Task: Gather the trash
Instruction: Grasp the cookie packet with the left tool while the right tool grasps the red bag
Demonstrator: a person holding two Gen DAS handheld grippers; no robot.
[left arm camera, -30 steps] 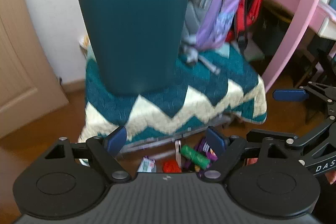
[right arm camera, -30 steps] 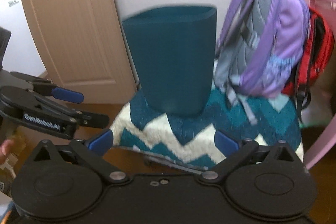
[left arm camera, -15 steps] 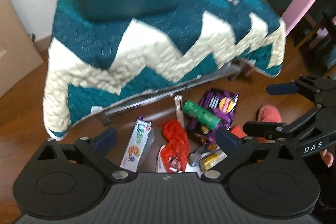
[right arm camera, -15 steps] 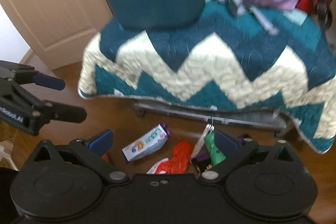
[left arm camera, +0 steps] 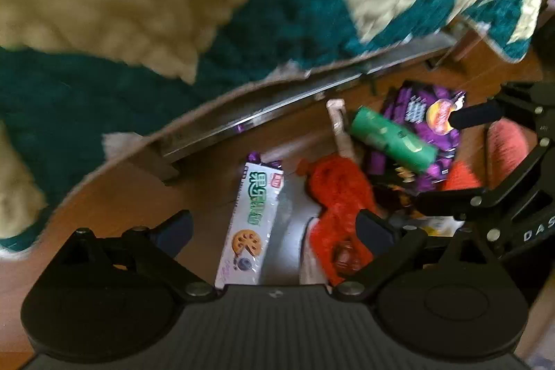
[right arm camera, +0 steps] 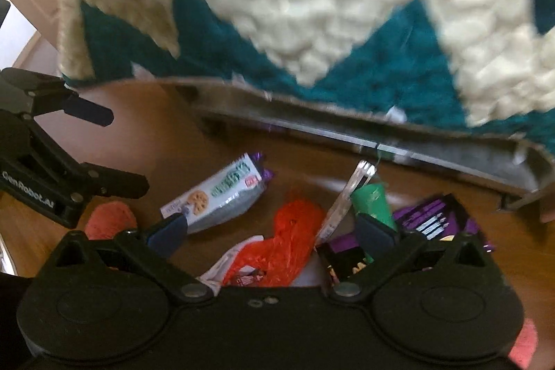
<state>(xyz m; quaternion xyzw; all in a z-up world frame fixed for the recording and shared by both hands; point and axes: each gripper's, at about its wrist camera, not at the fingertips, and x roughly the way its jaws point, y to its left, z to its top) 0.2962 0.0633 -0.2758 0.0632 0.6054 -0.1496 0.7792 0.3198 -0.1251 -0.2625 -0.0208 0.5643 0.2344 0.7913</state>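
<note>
A heap of trash lies on the wooden floor in front of a blanket-draped frame. In it are a white biscuit wrapper (left arm camera: 255,217) (right arm camera: 222,193), a red net bag (left arm camera: 340,196) (right arm camera: 295,231), a green roll (left arm camera: 392,141) (right arm camera: 371,200), a purple snack packet (left arm camera: 433,113) (right arm camera: 433,221) and a clear strip (right arm camera: 350,193). My left gripper (left arm camera: 274,229) (right arm camera: 111,149) hangs open above the wrapper and net bag, holding nothing. Over the net bag and green roll, my right gripper (right arm camera: 272,229) (left arm camera: 461,158) is open and empty too.
A teal and cream zigzag blanket (left arm camera: 242,23) (right arm camera: 312,23) hangs over a low metal frame rail (left arm camera: 277,106) (right arm camera: 416,151) just behind the trash. A coral slipper or sock (left arm camera: 506,141) (right arm camera: 111,219) sits at the heap's edge. Bare wooden floor (left arm camera: 121,196) extends to the left.
Both grippers have dropped from level with the teal bin and backpacks down to the floor trash, tilting downward. The bin and bags have left view. The left jaws widened.
</note>
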